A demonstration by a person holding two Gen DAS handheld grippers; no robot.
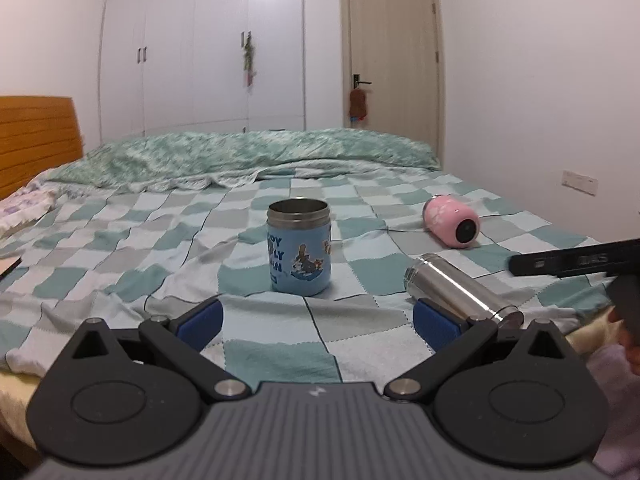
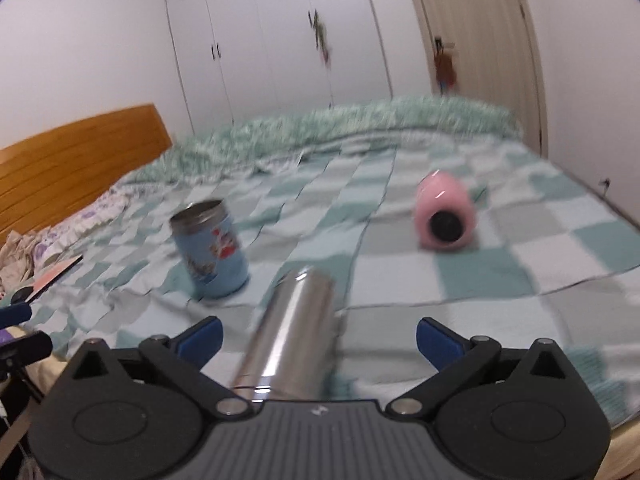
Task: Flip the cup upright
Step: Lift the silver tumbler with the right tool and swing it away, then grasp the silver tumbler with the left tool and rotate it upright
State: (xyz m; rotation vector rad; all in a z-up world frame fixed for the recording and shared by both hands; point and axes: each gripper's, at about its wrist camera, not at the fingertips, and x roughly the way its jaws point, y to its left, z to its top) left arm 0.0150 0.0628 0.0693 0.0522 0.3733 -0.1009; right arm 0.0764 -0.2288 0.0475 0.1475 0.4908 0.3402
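Jaws of both grippers gape wide, empty: left gripper levelled low at the upright blue cup, right gripper straddling the toppled steel cup on the bed.

three cups on one bed: blue cup, pink cup, steel cup
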